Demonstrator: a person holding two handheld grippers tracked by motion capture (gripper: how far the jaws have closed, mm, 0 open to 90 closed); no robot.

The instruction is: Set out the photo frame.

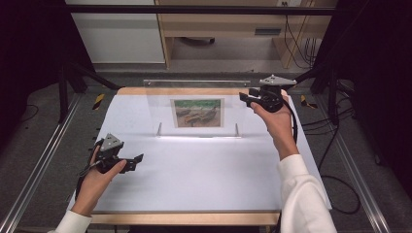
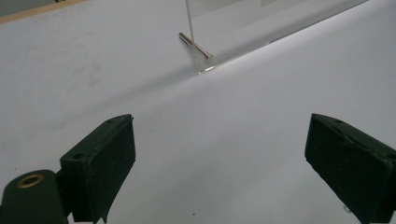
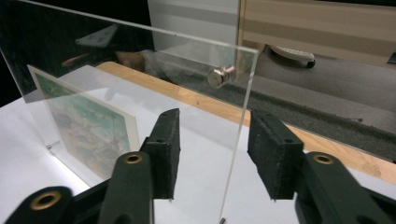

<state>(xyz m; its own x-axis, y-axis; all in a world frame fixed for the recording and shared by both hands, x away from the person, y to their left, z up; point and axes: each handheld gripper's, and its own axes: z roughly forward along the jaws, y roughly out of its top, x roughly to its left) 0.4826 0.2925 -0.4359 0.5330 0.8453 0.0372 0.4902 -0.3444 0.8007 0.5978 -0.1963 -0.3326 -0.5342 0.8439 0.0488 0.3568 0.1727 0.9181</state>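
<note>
A clear acrylic picture frame (image 1: 197,109) with a small painted landscape print (image 1: 197,113) sandwiched inside stands upright across the far middle of the white tabletop (image 1: 194,170), propped on short metal pin feet (image 2: 196,46). The right tongs (image 3: 212,154) straddle its upper right edge with jaws parted, one on each side of the sheet, not yet pinching. The left tongs (image 2: 219,158) hover wide apart over bare tabletop, well short of the frame. The sheet looks stiff, light, slick and easily scratched or tipped; its bare edge, near the silver corner standoff (image 3: 219,76), seems the soundest hold.
</note>
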